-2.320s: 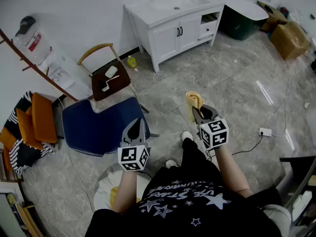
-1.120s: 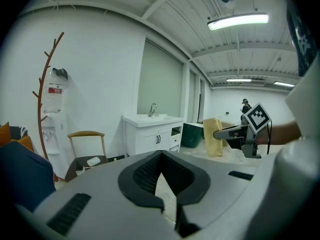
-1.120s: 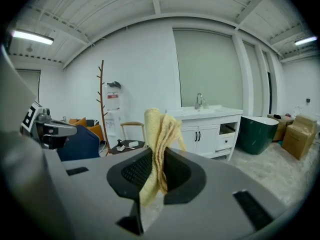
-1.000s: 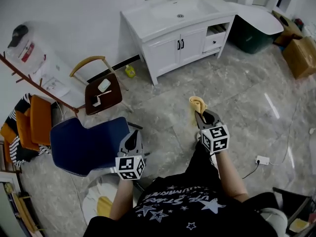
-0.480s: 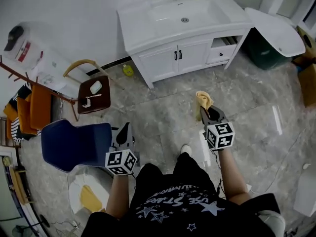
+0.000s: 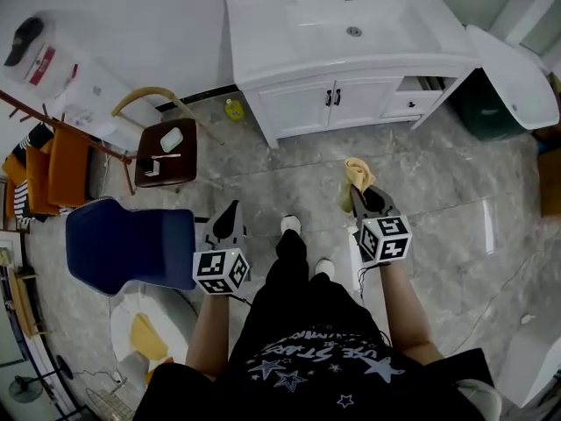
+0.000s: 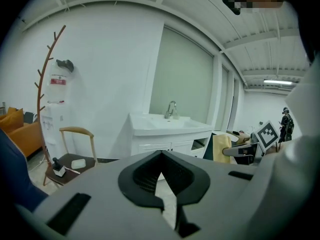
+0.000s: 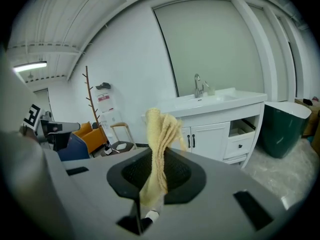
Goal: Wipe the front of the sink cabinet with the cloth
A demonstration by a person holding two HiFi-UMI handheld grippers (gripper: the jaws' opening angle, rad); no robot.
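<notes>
The left gripper [image 6: 230,220] is close to the person, at 9 o'clock from the right gripper [image 6: 363,198]. Its jaws are pressed together and hold nothing. The right gripper's jaws are squeezed tight on the yellow cloth [image 8: 160,149], which sticks up at 12 o'clock from the jaws. Farther off, at 12 o'clock from the person, stands the white sink cabinet [image 6: 351,103]. Bare floor [image 6: 289,178] lies between it and the cloth. So the cloth is picked up and ready, but I think no wiping has started. The doors [image 6: 329,105] are not yet touched.
</notes>
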